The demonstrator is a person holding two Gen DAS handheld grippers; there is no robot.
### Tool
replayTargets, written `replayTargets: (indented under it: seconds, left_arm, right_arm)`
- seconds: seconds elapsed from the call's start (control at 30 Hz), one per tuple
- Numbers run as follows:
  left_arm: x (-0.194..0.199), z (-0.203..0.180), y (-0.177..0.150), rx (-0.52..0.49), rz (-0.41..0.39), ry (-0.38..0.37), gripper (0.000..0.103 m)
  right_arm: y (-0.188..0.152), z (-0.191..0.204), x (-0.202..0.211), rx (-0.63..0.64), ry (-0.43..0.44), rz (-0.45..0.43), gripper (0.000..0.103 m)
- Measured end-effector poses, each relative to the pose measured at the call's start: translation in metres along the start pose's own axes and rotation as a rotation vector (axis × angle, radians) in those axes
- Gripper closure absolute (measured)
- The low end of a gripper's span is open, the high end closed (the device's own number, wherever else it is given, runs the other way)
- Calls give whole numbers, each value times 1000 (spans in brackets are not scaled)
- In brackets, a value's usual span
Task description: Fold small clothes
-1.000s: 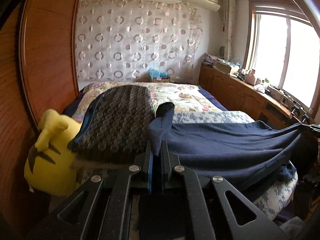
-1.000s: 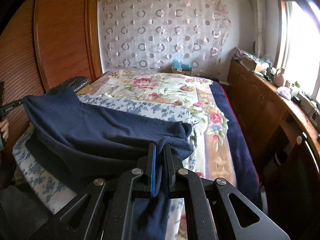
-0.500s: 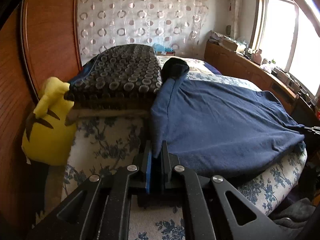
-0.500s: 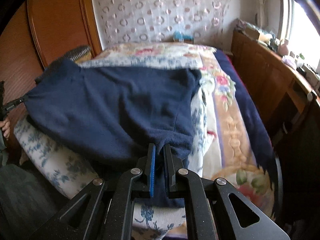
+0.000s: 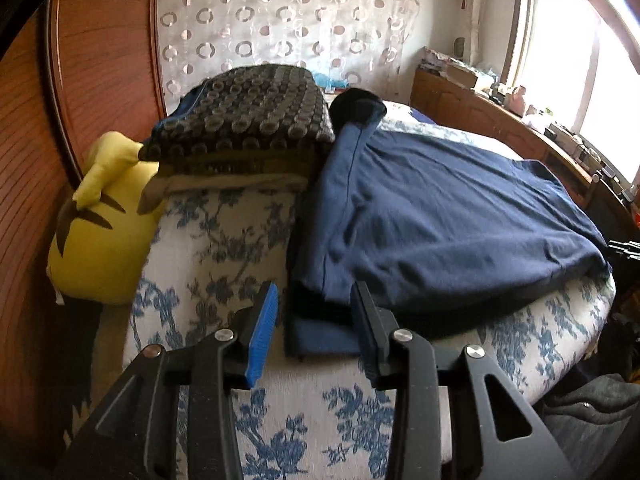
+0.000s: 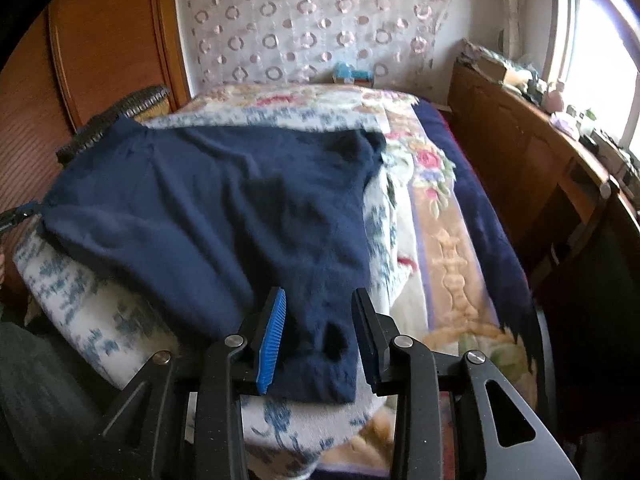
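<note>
I see daylight entering from the window [image 5: 560, 76] at far right, blown out to white glare. The left side reads dimmer. The navy garment [image 6: 224, 208] shows motion blur in my right view. Fisheye bends edges; corners vignette black.

A yellow plush toy with dark stripes [image 5: 100, 236] is leaning against the wooden wardrobe [image 5: 100, 60]. A dark beaded seat cushion [image 5: 248, 114] is lying on the blue-and-white floral quilt [image 5: 224, 232]. A circle-patterned sheer curtain [image 6: 312, 20] is hanging behind the bed.
</note>
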State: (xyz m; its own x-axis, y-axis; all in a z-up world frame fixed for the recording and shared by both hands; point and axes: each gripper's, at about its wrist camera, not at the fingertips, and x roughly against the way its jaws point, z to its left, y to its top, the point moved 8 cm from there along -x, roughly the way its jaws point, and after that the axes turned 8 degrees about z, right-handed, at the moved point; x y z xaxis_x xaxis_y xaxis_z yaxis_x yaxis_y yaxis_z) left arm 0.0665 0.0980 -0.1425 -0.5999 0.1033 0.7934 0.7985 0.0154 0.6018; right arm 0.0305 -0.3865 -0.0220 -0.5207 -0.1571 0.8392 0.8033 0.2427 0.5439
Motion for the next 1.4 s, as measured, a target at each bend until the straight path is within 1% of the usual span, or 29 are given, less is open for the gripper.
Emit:
replayTargets:
  seconds: [0.13,0.27,0.43,0.53,0.57,0.6,0.67,0.7,0.77,0.87,0.97,1.07,1.17,1.27,1.4]
  left_arm:
    - [-8,-3,-6,-9,31,5,64]
    - [-17,-5,-10,-5,61,19,64]
    - [-18,-6,-10,-11,53,32,64]
    - [-18,-5,-11,-17,49,36,65]
    - [-18,-6,-11,-19,48,36,72]
    - [-18,-6,-11,-21,47,31,83]
    - [-18,-11,-11,-30,56,-6,96]
    - [-17,-14,-11,-43,56,-3,96]
    - [-7,-18,-7,-71,21,27,97]
    - [16,-14,5,-31,-38,-2,97]
    - [36,-6,15,4,-77,-34,97]
    - [37,-4,17,3,-72,-30,97]
    - [28,-5,14,9,-50,-30,97]
    - [23,-3,12,32,-43,-48,97]
    - [24,-2,12,29,-49,-39,93]
  right_arm:
    - [-2,3,-17,18,-13,51,65]
    - [-4,5,-25,27,-20,79,64]
    - [-7,-1,-24,23,-10,77,64]
    - [-3,0,-16,30,-14,47,64]
    - [1,1,-11,32,-14,28,64]
    - [5,2,-7,30,-14,7,64]
    - [16,3,1,27,-21,-38,64]
    - [23,4,4,26,-23,-61,64]
    - [33,8,4,32,-21,-80,62]
    - [47,22,-6,57,-7,-98,62]
    - [55,36,-20,81,13,-96,62]
    - [61,50,-33,97,38,-94,62]
    - [64,61,-44,110,59,-88,62]
    - [68,65,-58,118,71,-64,62]
    - [68,68,-77,130,72,-30,62]
